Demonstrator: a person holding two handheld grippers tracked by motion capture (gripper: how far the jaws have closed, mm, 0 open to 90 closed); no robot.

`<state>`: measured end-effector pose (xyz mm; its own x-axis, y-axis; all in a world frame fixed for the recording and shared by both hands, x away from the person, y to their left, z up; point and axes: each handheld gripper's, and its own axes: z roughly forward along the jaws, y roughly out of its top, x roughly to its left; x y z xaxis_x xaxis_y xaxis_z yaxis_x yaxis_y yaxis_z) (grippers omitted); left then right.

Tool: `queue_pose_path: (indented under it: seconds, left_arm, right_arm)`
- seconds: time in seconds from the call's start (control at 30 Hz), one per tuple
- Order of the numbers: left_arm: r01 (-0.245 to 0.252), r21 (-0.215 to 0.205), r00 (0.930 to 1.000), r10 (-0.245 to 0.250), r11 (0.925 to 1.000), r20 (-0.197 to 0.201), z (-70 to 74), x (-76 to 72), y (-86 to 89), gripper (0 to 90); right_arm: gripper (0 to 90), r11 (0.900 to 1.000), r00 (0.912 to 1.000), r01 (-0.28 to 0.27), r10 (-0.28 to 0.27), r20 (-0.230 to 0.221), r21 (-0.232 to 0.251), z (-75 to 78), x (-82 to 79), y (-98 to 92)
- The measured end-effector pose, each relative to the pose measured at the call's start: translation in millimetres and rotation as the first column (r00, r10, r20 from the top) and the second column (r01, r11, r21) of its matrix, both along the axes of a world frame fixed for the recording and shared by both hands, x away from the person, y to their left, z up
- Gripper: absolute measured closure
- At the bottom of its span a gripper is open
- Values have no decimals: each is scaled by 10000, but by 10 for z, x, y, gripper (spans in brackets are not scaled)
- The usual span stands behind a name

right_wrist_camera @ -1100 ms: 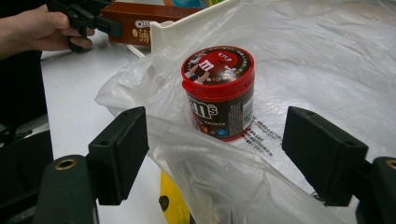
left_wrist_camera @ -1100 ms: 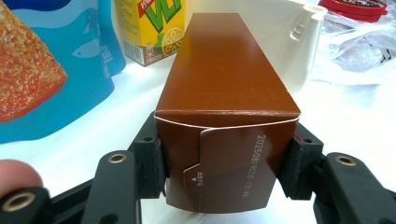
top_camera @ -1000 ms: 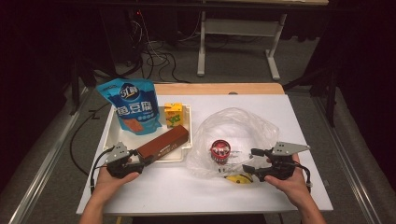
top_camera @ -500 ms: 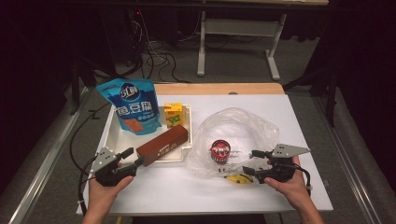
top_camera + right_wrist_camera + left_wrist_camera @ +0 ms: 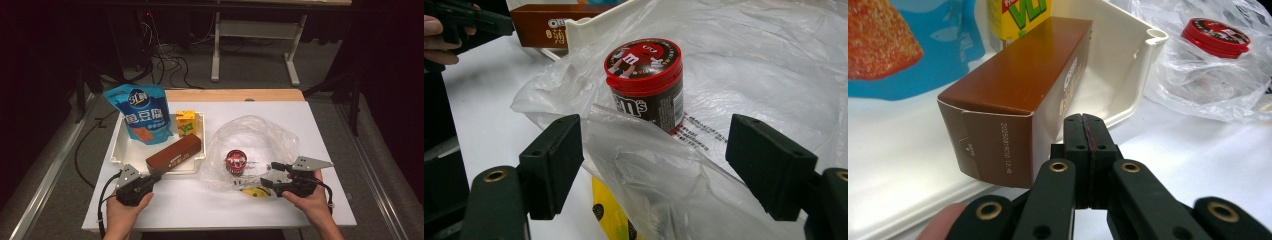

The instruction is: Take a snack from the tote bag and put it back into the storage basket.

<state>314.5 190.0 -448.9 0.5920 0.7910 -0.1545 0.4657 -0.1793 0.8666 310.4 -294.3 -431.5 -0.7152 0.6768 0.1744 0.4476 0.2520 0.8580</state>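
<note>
A brown carton (image 5: 174, 154) lies tilted across the front rim of a cream tray (image 5: 120, 145). My left gripper (image 5: 154, 177) is shut on nothing, its tips (image 5: 1087, 125) just short of the brown carton's near end (image 5: 998, 145). A red-lidded M&M's jar (image 5: 235, 161) stands upright inside a clear plastic bag (image 5: 255, 135). My right gripper (image 5: 268, 174) is open at the bag's front edge. In the right gripper view its jaws (image 5: 659, 155) stand wide apart with a fold of the bag (image 5: 649, 165) between them and the jar (image 5: 646, 82) beyond.
A blue snack pouch (image 5: 142, 115) and a yellow juice carton (image 5: 186, 122) stand in the tray. A yellow packet (image 5: 255, 191) lies under the bag's front edge by my right gripper. Bare white table (image 5: 200, 205) stretches between the two hands.
My left gripper has drawn back from the brown carton toward the table's front edge. My right gripper has barely shifted.
</note>
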Motion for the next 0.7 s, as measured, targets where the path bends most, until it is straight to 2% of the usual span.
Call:
queue_pose_path:
  seconds: [0.2, 0.33, 0.57, 0.7]
  left_arm:
    - [-219, -8, 9997, 219, 9998, -55, -22, 38, 35, 900]
    - [-349, 150, 9993, 351, 9993, -150, -50, 72, 59, 900]
    - [-835, 100, 9962, 837, 9965, -243, -87, 145, 120, 900]
    - [-1023, 24, 9933, 1023, 9947, -534, -113, 189, 147, 900]
  right_arm:
    - [236, 10000, 9999, -92, 92, 42, -3, -1, -2, 21]
    - [236, 9999, 9999, -112, 112, 32, -2, 0, -4, 23]
    - [237, 9999, 9999, -155, 155, 42, -33, 1, -5, 28]
    - [237, 9999, 9999, -163, 163, 53, -13, 3, -5, 35]
